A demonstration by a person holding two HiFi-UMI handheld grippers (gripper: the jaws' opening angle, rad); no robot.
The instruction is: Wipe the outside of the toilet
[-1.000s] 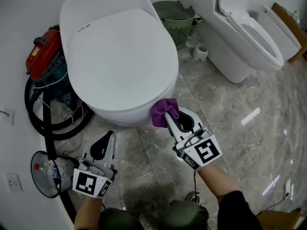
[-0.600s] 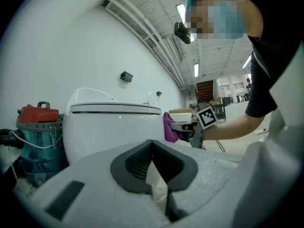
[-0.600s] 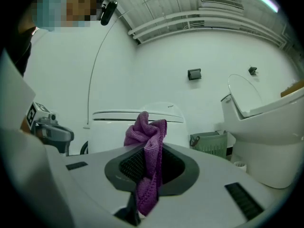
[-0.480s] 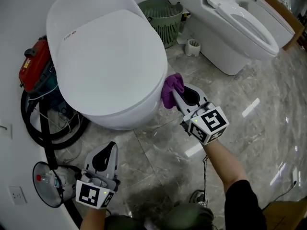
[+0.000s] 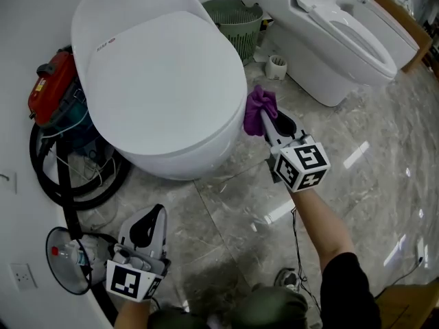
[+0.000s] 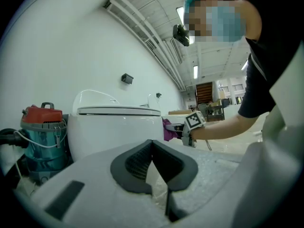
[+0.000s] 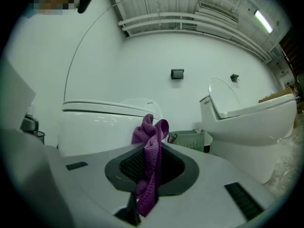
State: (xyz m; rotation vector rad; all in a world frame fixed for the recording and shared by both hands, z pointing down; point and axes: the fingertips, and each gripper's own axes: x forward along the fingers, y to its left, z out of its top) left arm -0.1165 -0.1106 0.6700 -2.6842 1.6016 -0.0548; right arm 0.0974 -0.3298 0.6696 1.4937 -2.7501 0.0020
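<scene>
Around the toilet (image 5: 158,81): vacuum (image 5: 55,91) at 9 o'clock, basket (image 5: 240,16) at 1, second toilet (image 5: 336,43) at 2, cloth (image 5: 259,103) touching its side at 3, left gripper (image 5: 152,214) at 6

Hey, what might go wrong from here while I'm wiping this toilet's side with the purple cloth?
The cloth is a small bunch pinched in the right gripper, so the hard jaw tips may rub the toilet instead.
The green basket stands close behind the toilet; wiping further back could knock it.
</scene>
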